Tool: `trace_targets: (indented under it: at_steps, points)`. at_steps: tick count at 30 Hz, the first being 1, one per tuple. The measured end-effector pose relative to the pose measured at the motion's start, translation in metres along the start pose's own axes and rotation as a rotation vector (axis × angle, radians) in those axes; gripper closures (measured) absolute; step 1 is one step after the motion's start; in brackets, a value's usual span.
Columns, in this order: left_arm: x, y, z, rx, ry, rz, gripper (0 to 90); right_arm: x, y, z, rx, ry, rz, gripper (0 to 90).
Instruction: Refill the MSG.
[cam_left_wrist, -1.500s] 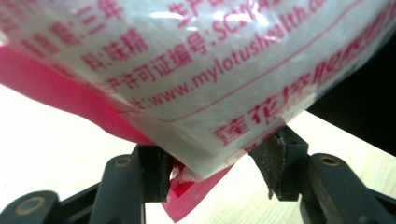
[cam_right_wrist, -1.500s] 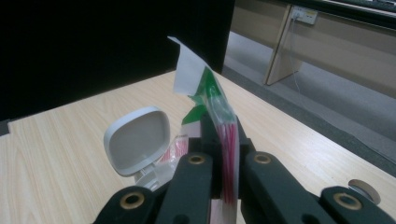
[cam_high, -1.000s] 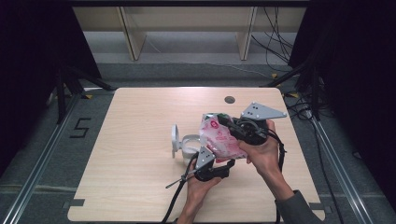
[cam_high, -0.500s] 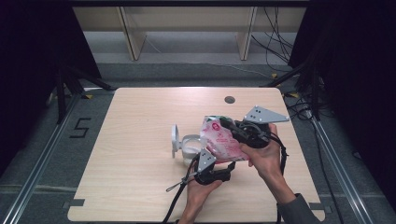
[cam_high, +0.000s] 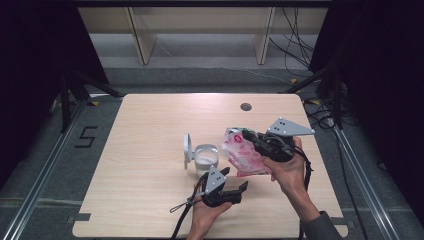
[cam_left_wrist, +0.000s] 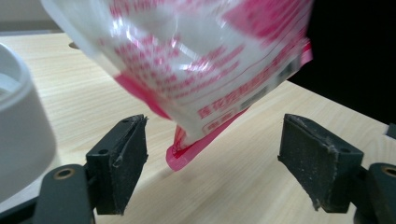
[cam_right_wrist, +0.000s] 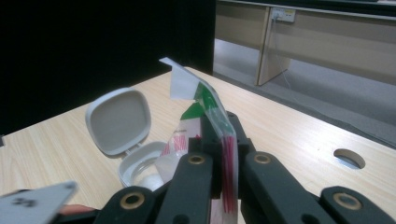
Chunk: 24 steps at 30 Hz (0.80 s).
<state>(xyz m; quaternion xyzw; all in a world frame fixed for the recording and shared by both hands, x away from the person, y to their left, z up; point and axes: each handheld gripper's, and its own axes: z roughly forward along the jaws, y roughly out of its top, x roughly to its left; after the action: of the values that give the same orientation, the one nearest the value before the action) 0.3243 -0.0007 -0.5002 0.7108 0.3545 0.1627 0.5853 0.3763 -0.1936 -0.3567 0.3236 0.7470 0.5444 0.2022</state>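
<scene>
I hold one pink-printed bag (cam_high: 246, 156) clamped in my right gripper (cam_high: 257, 141), its long axis slanting down toward five o'clock on the table (cam_high: 150, 200). My left gripper (cam_high: 235, 186) sits nearer, at the bag's six o'clock; its jaws have just been opening and stand wide, the bag's lower corner between them untouched. One open-lidded white container (cam_high: 205, 156) waits at the bag's nine o'clock.

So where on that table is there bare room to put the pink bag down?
The whole left side of the table, left of the open white container, is bare, and so is the far strip by the round hole. It is crowded near the front, around the pink bag and both grippers.
</scene>
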Motion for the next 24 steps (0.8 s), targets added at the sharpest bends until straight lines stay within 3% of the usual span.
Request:
trace_targets:
  at_steps: [1,3,5,7,8,10,13,18,19,22,24]
  points:
    - [0.002,0.001,-0.001,-0.019,-0.017,0.023,22.6,-0.002,-0.002,0.001,0.001,0.000,-0.007,90.0]
    - [0.001,0.000,-0.008,-0.009,-0.004,0.003,22.6,-0.001,-0.006,0.002,0.003,-0.002,0.019,90.0]
    - [0.003,-0.001,-0.013,0.007,0.006,0.011,22.6,-0.005,-0.012,0.006,-0.009,0.009,-0.003,90.0]
    - [0.006,-0.003,-0.017,0.001,0.006,0.006,22.6,-0.007,-0.019,0.006,-0.004,0.003,0.021,90.0]
    - [0.007,-0.003,-0.019,-0.001,0.007,0.007,22.7,-0.009,-0.023,0.008,-0.007,0.025,0.026,90.0]
    - [0.008,-0.004,-0.022,-0.001,0.012,0.005,22.7,-0.011,-0.027,0.003,-0.016,0.022,0.049,90.0]
    - [0.008,-0.004,-0.023,-0.005,0.014,-0.002,22.7,-0.018,-0.033,-0.007,-0.032,0.021,0.043,90.0]
    - [0.009,-0.005,-0.024,-0.001,0.010,-0.003,22.7,-0.030,-0.046,-0.025,-0.030,-0.002,0.091,90.0]
    - [0.011,-0.004,-0.024,0.002,0.001,0.028,22.7,-0.031,-0.048,-0.027,-0.022,-0.008,0.099,90.0]
    - [0.010,-0.003,-0.023,-0.020,-0.006,0.012,22.7,-0.033,-0.055,-0.031,-0.002,-0.032,0.108,90.0]
    - [0.010,-0.002,-0.025,-0.002,0.002,0.020,22.7,-0.037,-0.058,-0.033,-0.004,-0.040,0.113,90.0]
